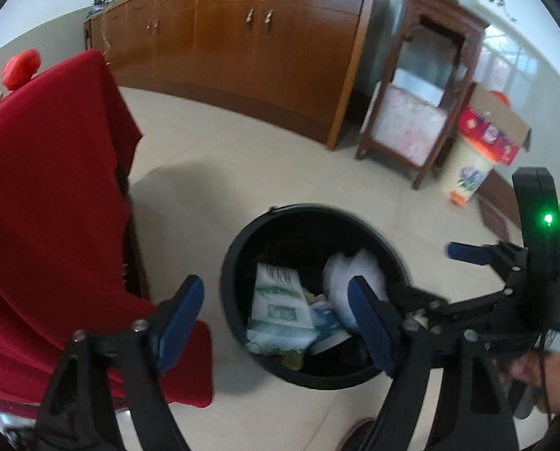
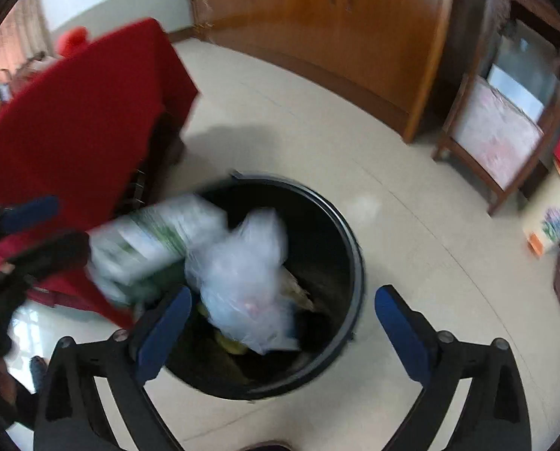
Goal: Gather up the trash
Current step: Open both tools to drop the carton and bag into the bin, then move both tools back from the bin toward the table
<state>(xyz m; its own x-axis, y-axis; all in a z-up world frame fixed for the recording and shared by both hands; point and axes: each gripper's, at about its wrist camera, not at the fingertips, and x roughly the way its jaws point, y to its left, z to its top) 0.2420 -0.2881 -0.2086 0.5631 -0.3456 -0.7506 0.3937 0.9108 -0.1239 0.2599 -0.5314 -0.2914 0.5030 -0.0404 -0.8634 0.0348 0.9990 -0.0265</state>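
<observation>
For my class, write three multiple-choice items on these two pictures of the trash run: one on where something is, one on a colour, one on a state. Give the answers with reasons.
1. Where does the black bin stand?
A. on the floor beside the cloth-covered table
B. on top of the wooden cabinet
C. inside the cardboard box

2. What colour is the tablecloth?
A. green
B. red
C. white

3. How do the jaws of the right hand-held gripper stand?
A. shut on a bottle
B. shut on the bin's rim
C. open, with nothing pressed between them

Answers: 1 A, the bin sits on the pale tiled floor next to the draped table. 2 B, the cloth hangs red. 3 C, the blue pads stand wide apart, and the white plastic bag sits over the bin's mouth, clear of both pads.
</observation>
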